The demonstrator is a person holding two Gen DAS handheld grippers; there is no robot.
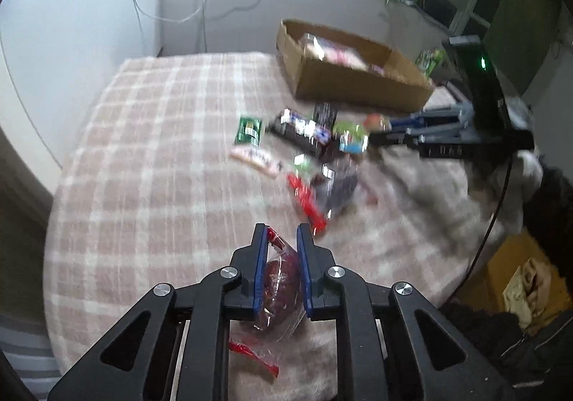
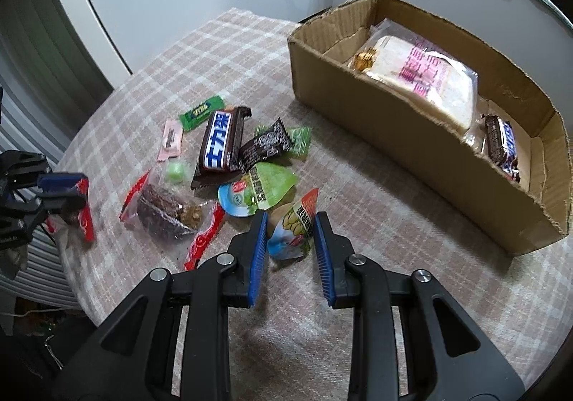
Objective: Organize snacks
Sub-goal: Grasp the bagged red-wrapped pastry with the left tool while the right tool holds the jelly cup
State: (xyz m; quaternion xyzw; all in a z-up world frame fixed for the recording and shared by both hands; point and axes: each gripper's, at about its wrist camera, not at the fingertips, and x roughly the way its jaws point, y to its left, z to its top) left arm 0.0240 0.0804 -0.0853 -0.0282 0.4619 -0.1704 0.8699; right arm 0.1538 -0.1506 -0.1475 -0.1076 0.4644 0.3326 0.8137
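In the left wrist view our left gripper (image 1: 283,239) has its blue pads pressed on a clear, red-ended wrapper with a dark brown cake inside (image 1: 281,277), the packet's long axis running along the fingers and its tail hanging below them over the pink-and-white checked cloth of the table (image 1: 143,150). The open brown cardboard box (image 1: 358,85) lies ahead and to the right, near the table's far edge, with the loose pile of snacks between us and it; this view is blurred, so we read little more. In the right wrist view our right gripper (image 2: 290,225) has its jaws partly closed around a small upright jelly cup with a green-and-orange foil lid (image 2: 292,222), which seems pinched between the pads. The box (image 2: 412,150) stands just beyond to the right, long side toward us, already holding a wrapped white bread loaf (image 2: 426,85) and a chocolate bar (image 2: 501,143). We judge the right hand nearer the box.
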